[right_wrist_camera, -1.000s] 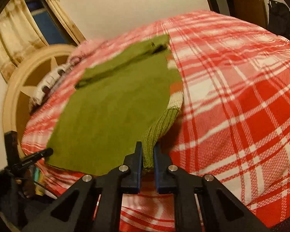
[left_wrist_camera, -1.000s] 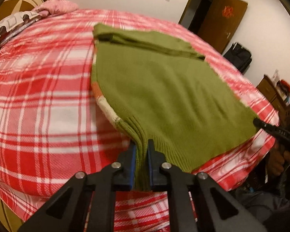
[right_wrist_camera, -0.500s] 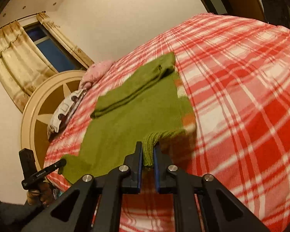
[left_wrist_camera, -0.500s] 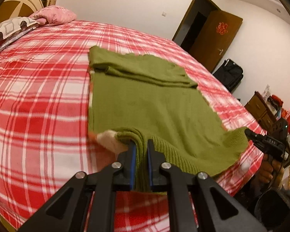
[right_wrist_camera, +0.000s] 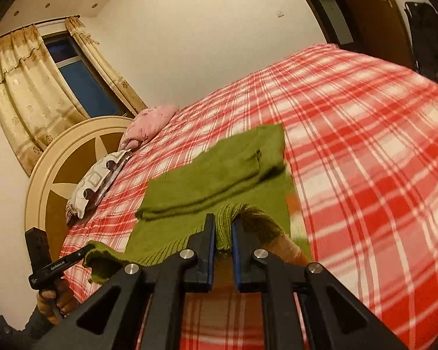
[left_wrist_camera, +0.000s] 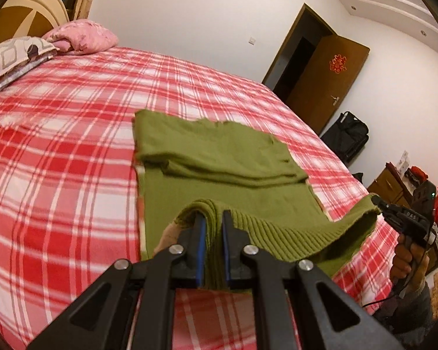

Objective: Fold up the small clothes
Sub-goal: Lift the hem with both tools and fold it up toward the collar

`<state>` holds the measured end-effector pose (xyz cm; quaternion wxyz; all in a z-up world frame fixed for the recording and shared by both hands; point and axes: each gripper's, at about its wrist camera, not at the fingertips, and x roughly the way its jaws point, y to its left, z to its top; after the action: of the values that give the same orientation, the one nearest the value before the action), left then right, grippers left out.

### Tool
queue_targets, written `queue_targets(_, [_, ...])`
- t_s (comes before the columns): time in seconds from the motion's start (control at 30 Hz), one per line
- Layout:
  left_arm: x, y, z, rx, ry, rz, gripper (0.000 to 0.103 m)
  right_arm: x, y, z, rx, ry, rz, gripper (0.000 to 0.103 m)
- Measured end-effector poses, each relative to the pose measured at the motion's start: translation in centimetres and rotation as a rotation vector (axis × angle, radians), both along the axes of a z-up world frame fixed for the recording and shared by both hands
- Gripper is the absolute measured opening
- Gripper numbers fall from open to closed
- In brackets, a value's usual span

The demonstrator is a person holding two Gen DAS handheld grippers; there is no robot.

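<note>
green sweater [left_wrist_camera: 219,157] hem bunched inside left hand-held gripper [left_wrist_camera: 211,227] (underside hidden)

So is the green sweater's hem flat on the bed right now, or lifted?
Lifted. Both the left gripper and right gripper are shut on the green sweater's ribbed hem, holding it above the bed; the far part lies flat.

The sweater [left_wrist_camera: 219,157] lies on the bed [left_wrist_camera: 58,145], its folded sleeves across the far part; the near hem is lifted off the bedspread, one corner in the left gripper [left_wrist_camera: 211,227], the other in the right gripper [right_wrist_camera: 223,227]; two pillows [left_wrist_camera: 17,55] lie by the headboard [right_wrist_camera: 64,172]; a bag [left_wrist_camera: 347,134] sits beside the door [left_wrist_camera: 324,73].
</note>
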<state>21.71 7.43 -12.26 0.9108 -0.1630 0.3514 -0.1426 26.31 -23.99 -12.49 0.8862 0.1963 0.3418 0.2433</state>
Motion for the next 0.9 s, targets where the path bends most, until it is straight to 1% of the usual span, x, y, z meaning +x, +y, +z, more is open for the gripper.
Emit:
queue_targets(0.07, [1.5, 0.4, 0.2, -0.01, -0.004, 0.011, 0.01, 1.2, 0.5, 0.4, -0.006, -0.006, 0.002, 0.009])
queue_targets(0.17, [3.2, 0.8, 0.5, -0.004, -0.014, 0.022, 0.01, 3.8, 1.5, 1.4, -0.021, -0.018, 0.001, 0.009])
queue_targets(0.33, [6.8, 1.9, 0.3, -0.024, 0.006, 0.042, 0.01, 7.7, 3.4, 2.6, -0.054, -0.037, 0.002, 0.009])
queue_targets(0.5, [10.3, 2.8, 0.5, -0.033, 0.008, 0.061, 0.01, 11.4, 5.2, 3.1, -0.089, -0.046, 0.008, 0.009])
queue_targets(0.67, [14.2, 3.3, 0.2, -0.033, 0.035, 0.069, 0.01, 15.0, 6.4, 3.0, -0.113, -0.047, 0.006, 0.009])
queue_targets(0.77, [16.2, 3.0, -0.1, -0.013, 0.045, 0.063, 0.01, 17.4, 6.8, 2.4, -0.129, -0.031, -0.006, 0.009])
queue_targets(0.9, [18.7, 2.9, -0.8, -0.022, 0.071, 0.063, 0.01, 20.4, 7.2, 1.2, -0.157, -0.007, -0.023, 0.009])
